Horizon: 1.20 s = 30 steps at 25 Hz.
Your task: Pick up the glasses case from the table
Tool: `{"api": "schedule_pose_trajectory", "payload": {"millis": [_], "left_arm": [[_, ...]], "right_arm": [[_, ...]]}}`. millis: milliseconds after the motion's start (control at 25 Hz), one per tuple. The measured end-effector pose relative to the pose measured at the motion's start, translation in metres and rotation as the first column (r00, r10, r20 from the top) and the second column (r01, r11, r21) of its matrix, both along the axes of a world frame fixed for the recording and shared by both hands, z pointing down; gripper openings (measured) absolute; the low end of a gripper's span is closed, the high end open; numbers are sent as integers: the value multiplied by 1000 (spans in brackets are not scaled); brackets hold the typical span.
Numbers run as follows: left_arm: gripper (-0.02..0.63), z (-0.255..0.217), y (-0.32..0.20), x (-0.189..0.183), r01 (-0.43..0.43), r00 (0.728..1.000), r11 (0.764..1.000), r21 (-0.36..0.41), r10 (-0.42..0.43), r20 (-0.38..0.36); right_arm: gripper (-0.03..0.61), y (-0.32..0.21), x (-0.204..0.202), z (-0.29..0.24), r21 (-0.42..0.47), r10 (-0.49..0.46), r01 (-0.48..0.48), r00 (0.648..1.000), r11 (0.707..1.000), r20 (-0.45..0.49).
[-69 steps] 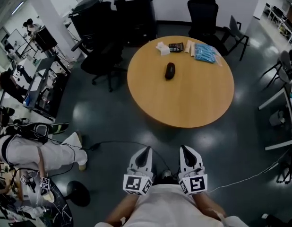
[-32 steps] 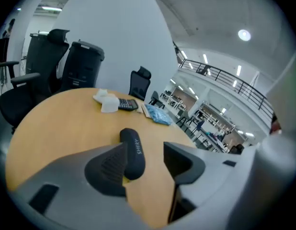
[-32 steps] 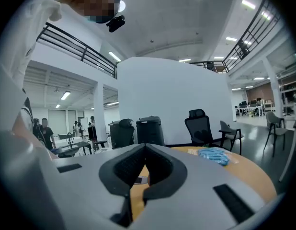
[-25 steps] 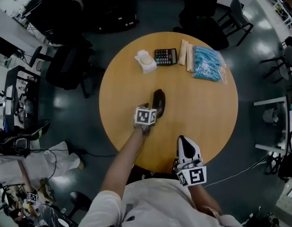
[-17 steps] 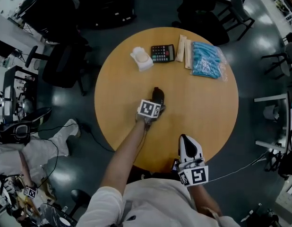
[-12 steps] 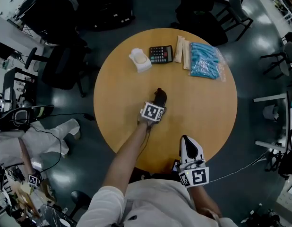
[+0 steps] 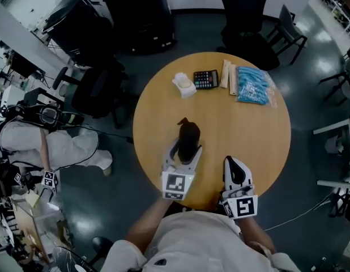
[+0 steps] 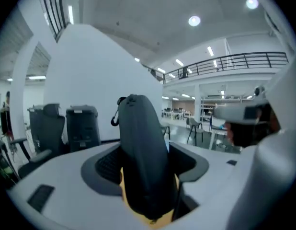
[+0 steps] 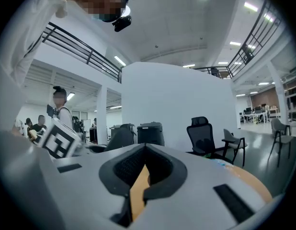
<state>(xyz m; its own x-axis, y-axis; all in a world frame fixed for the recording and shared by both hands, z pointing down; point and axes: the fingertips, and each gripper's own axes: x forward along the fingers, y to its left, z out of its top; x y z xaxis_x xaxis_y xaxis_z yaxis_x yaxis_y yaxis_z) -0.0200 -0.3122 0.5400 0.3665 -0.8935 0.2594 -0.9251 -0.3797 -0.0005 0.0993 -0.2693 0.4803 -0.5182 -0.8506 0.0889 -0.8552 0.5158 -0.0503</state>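
Observation:
The black glasses case (image 7: 188, 137) is off the round wooden table (image 7: 251, 130) and sticks up and forward out of my left gripper (image 7: 186, 147), over the table's near side. In the left gripper view the glasses case (image 8: 143, 147) fills the gap of my left gripper (image 8: 145, 174); the jaws are closing and both pads press on its sides. A small zip pull hangs near its top. My right gripper (image 7: 234, 164) hovers at the table's near edge to the right, with nothing in it. In the right gripper view my right gripper (image 9: 144, 176) has its tips together.
At the table's far side lie a white tissue pack (image 7: 184, 85), a calculator (image 7: 207, 79), pale wooden sticks (image 7: 229, 75) and a blue packet (image 7: 255, 86). Black office chairs (image 7: 247, 16) and cabinets (image 7: 138, 13) ring the table. A person in white (image 7: 50, 146) crouches at left.
My left gripper has drawn back toward me and risen with the glasses case in it, so the case has left the tabletop. The right gripper has risen slightly.

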Motion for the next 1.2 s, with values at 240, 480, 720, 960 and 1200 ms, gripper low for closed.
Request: {"api": "schedule_pose_trajectory", "payload": {"millis": [240, 480, 720, 960, 1200], "left_arm": [[298, -107, 62, -15, 104, 989, 984, 146, -87, -122], [298, -142, 105, 2, 52, 996, 970, 237, -35, -76], [298, -136, 118, 9, 23, 996, 978, 207, -3, -94], [298, -126, 125, 9, 32, 992, 985, 172, -10, -126], [298, -126, 124, 6, 50, 991, 983, 175, -26, -134]], "right_arm": [[15, 20, -17, -66, 126, -5, 3, 1000, 992, 17], [15, 46, -31, -79, 141, -27, 25, 1000, 990, 10], [15, 54, -30, -83, 137, -16, 15, 1000, 991, 6], [15, 56, -27, -81, 125, -15, 15, 1000, 992, 2], [15, 58, -28, -78, 115, -23, 23, 1000, 993, 5]]}}
